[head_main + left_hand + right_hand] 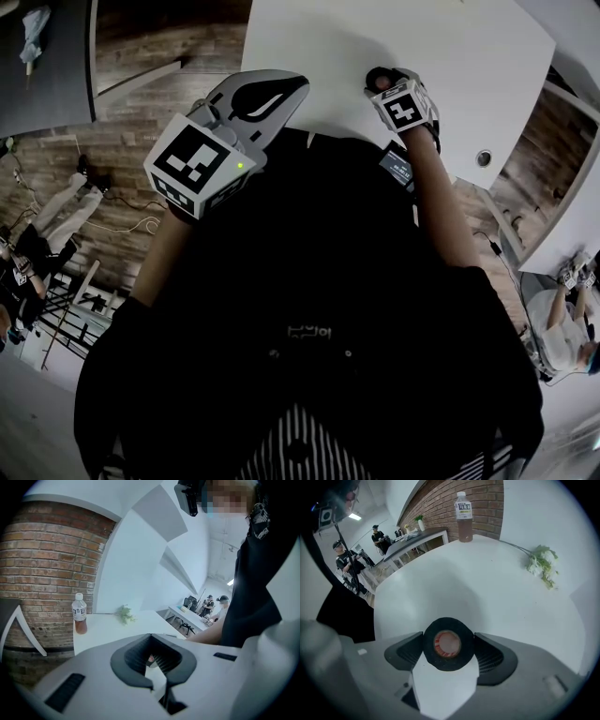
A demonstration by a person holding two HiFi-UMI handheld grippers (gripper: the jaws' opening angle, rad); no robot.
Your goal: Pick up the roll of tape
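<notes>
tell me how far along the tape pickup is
Done: the right gripper is placed around the roll of tape, which lies flat on the white table. In hand: the grip, its fingers look pressed against both sides of the roll. Left: the lift, since the roll does not look raised yet.

1. Noted tape as matt black, core papery.
2. Found table smooth, white, faintly sheened.
3. Saw right gripper in smooth grey plastic, pads black, ribbed, rubbery.
4. Read wall as rough brick, floor as wood planks.
5. Took bottle for clear glossy plastic.
</notes>
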